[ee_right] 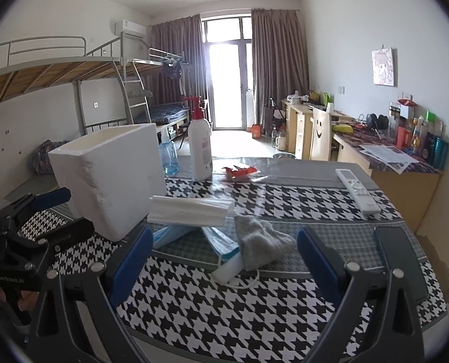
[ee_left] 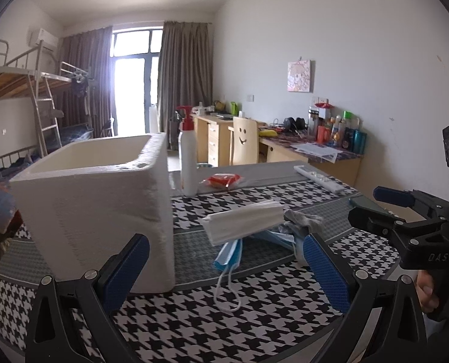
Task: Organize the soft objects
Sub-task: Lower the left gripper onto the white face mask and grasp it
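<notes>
Both grippers, left gripper [ee_left: 224, 267] and right gripper [ee_right: 224, 260], fingers wide, empty; mask pile [ee_left: 244, 220] ahead, between fingers, untouched.

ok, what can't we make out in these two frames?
- Inside of the white foam box: floor hidden by its own walls, both views.
- Blue face masks: count unclear, partly under the white mask stack and grey cloth.
- Pump bottle label: too small.
</notes>
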### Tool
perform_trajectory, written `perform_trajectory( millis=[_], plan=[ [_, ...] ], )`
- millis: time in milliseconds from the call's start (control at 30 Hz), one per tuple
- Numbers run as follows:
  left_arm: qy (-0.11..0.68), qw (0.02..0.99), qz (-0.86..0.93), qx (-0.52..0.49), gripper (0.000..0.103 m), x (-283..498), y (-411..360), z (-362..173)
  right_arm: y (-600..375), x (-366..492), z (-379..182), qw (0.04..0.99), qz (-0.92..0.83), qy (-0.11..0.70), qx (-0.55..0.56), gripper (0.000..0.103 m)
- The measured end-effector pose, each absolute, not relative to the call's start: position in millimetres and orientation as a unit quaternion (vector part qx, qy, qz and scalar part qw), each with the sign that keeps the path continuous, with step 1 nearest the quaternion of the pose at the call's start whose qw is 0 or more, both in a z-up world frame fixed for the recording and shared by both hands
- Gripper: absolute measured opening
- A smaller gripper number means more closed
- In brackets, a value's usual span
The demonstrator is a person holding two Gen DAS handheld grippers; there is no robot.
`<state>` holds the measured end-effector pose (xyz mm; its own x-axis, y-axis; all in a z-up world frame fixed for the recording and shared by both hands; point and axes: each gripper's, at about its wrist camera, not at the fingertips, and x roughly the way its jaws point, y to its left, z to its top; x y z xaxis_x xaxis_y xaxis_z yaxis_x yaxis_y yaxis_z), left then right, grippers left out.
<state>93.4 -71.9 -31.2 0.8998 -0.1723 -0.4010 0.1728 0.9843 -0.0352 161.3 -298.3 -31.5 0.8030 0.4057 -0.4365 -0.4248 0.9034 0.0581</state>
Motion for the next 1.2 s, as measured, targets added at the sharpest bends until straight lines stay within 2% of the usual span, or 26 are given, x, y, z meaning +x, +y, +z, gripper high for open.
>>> perform_trajectory(
  millis=[1200],
  plan=[
    [0.270, 0.951, -0.130, 0.073, 0.102, 179, -127, -36, -328, 210, -54, 0.935, 0.215, 0.283, -0.012, 0.098]
  ],
)
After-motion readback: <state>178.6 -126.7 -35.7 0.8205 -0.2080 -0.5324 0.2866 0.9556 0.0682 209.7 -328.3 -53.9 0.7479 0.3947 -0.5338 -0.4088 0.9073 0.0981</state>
